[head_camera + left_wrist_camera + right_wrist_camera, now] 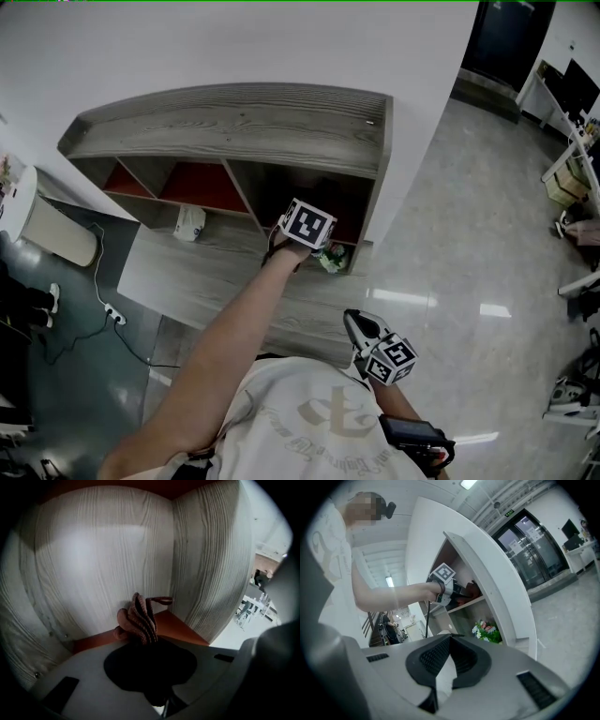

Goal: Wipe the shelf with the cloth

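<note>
In your head view, the cube (pixel 308 224) hides the cloth (pixel 138 619); the flowers (pixel 332 260) at its 5 o'clock are partly covered, blurry.

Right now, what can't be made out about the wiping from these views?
Left gripper view: whether the cloth touches the red panel; the left gripper hides its lower edge.
Head view: the cloth, behind the marker cube.
Head view: white item low in the shelf, too small to identify.

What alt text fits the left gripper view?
The left tongs are shut on a bunched reddish-brown cloth. They hold it inside a pale wood-grain shelf compartment with a red floor.
</note>
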Available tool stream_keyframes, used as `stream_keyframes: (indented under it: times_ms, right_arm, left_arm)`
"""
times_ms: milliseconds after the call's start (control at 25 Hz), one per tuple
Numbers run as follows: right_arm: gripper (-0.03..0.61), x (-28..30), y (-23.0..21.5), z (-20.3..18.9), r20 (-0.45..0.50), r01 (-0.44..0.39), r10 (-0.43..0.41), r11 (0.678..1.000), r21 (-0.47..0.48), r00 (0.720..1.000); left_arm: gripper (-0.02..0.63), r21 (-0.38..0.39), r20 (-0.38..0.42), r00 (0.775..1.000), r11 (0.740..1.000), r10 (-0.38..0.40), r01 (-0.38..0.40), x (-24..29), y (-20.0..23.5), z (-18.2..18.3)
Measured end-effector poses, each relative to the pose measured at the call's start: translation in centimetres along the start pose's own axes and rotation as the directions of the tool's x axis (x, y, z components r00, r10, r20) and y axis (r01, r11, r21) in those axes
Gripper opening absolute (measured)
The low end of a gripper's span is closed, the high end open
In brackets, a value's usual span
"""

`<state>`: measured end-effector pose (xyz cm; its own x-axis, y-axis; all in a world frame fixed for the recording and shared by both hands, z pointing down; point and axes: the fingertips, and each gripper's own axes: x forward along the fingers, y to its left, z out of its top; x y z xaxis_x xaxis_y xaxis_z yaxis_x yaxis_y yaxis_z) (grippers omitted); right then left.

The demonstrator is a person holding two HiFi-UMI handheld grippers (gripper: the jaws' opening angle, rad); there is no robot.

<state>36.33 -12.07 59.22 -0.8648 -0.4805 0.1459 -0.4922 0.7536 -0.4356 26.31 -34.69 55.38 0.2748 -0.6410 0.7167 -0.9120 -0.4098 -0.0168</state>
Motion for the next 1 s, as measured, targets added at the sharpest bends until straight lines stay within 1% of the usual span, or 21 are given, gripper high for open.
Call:
stream_keyframes:
  times_ms: [200, 360, 440, 520, 720, 840, 920, 1000]
  right_arm:
    - [0.005, -0.2, -0.5, 0.1, 0.012, 0.011, -0.011, 1.000, 0.004, 1.000]
    - [0.005, -0.7, -0.5, -0.2, 0.009, 0.018, -0.019, 1.000, 0.009, 1.000]
    - [0.005, -0.7, -0.5, -0.1, 0.011, 0.016, -0.016, 1.000, 0.007, 1.000]
    - [0.005, -0.5, -0.5, 0.0, 0.012, 0.011, -0.011, 1.000, 0.004, 1.000]
    - [0.005, -0.5, -0.3, -0.5, -0.001, 0.009, -0.009, 1.000, 0.006, 1.000]
    - [0.005, -0.5, 0.0, -0.8, -0.008, 0.013, -0.013, 1.000, 0.003, 1.000]
    - [0.005, 0.2, 0.0, -1.0, -0.008, 0.006, -0.006, 1.000, -0.005, 1.000]
    - [0.005, 1.5, 0.0, -0.9, -0.009, -0.007, 0.007, 1.000, -0.018, 1.000]
  left_arm:
    - [0.063, 0.028, 0.004, 0.995, 0.995, -0.098, 0.097, 0.0, -2.3, 1.3]
    - [0.063, 0.016, -0.005, 0.981, 0.980, -0.196, 0.196, 0.5, -4.6, 1.4]
    - [0.063, 0.005, -0.002, 0.972, 0.972, -0.234, 0.234, 0.6, -5.2, 1.5]
    - [0.064, -0.009, -0.001, 0.967, 0.967, -0.255, 0.255, 0.5, -5.5, 1.5]
    - [0.064, -0.028, 0.006, 0.959, 0.959, -0.282, 0.282, -0.1, -6.6, 1.1]
    - [0.064, -0.051, 0.017, 0.949, 0.947, -0.316, 0.316, -0.4, -7.4, 0.7]
    - [0.064, -0.059, 0.027, 0.945, 0.943, -0.326, 0.327, -0.5, -7.2, 0.3]
    - [0.064, -0.052, 0.033, 0.945, 0.944, -0.326, 0.327, -0.8, -6.4, 0.2]
